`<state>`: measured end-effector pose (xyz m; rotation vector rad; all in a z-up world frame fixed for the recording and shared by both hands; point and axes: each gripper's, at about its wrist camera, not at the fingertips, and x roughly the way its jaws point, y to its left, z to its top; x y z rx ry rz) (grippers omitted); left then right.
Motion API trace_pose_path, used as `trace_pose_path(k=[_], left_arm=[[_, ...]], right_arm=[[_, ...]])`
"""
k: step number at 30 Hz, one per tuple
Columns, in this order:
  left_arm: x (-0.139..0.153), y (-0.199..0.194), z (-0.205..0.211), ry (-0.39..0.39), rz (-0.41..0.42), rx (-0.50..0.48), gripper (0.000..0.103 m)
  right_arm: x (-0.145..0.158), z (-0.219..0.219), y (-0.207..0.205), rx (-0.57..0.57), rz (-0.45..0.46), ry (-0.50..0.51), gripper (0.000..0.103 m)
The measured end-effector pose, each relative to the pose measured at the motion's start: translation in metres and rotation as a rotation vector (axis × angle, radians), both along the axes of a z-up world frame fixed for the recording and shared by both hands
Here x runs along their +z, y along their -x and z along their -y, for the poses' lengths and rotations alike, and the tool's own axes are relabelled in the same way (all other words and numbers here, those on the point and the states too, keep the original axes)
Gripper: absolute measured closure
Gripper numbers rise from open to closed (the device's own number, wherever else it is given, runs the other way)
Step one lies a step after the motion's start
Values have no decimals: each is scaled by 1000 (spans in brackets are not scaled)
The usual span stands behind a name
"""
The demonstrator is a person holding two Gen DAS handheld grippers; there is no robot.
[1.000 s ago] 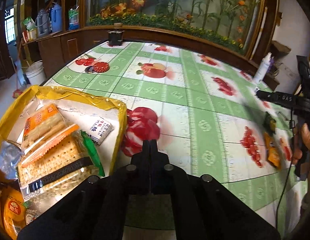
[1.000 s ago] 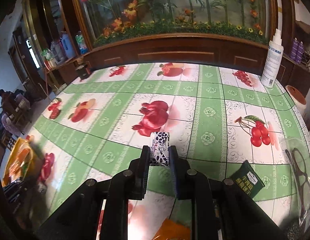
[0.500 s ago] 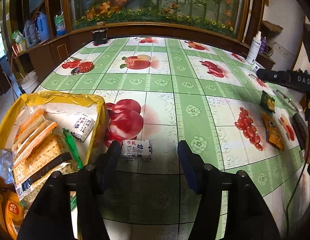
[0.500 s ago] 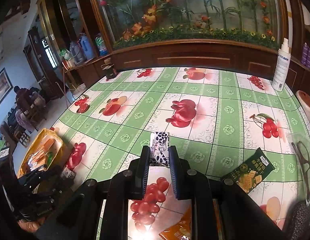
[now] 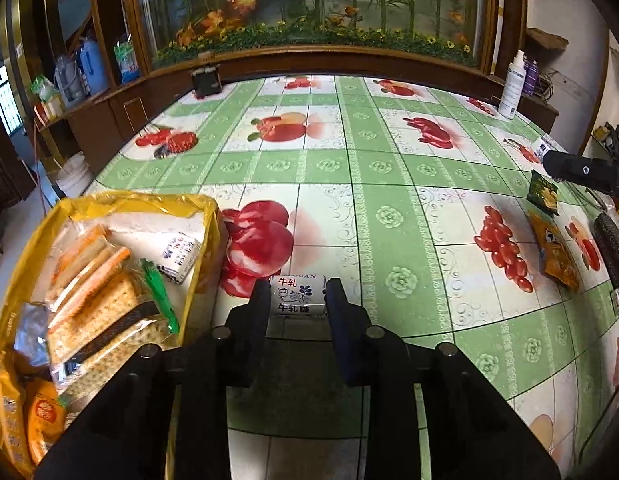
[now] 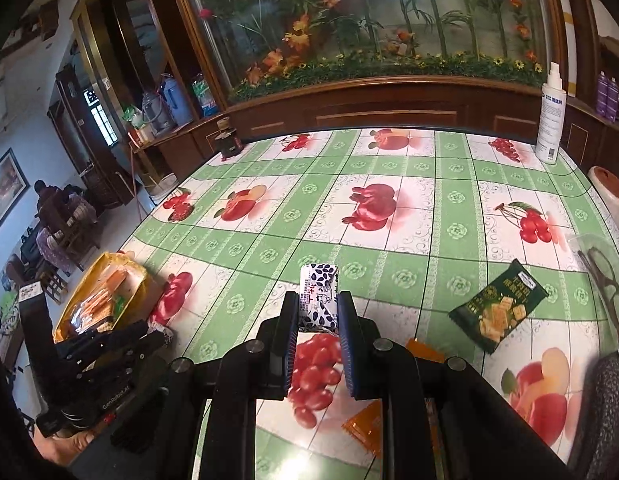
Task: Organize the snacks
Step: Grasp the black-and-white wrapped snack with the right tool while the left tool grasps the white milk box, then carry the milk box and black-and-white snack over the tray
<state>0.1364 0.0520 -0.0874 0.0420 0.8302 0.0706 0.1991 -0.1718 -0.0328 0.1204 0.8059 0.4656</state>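
My left gripper [image 5: 296, 294] is shut on a white nougat candy packet [image 5: 296, 295] with red characters, low over the tablecloth, just right of the yellow snack box [image 5: 207, 216]. The box holds cracker packs [image 5: 105, 312], a matching candy packet [image 5: 179, 254] and orange snack bags [image 5: 41, 416]. My right gripper [image 6: 318, 306] is shut on a second white-and-navy candy packet [image 6: 318, 296], held above the table. The yellow box also shows in the right wrist view [image 6: 91, 268], far left, with the left gripper [image 6: 161, 336] beside it.
A dark green cracker packet [image 6: 497, 306] and orange snack packets [image 6: 367, 428] lie on the fruit-print tablecloth at the right; they also show in the left wrist view [image 5: 543, 192] [image 5: 557, 252]. A white spray bottle [image 6: 551, 120] stands at the back right. Glasses [image 6: 607, 280] lie at the right edge.
The left gripper went from shut and empty to open around the candy packet, and now has closed on it. The right gripper keeps its packet while that view shifts across the table.
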Motion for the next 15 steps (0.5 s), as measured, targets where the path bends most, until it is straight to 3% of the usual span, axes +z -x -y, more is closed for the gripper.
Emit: trace_pose_path(k=[15], left_arm=[[61, 68, -21, -41, 122, 79, 77]], right_arm=[[32, -53, 87, 104, 47, -50, 84]])
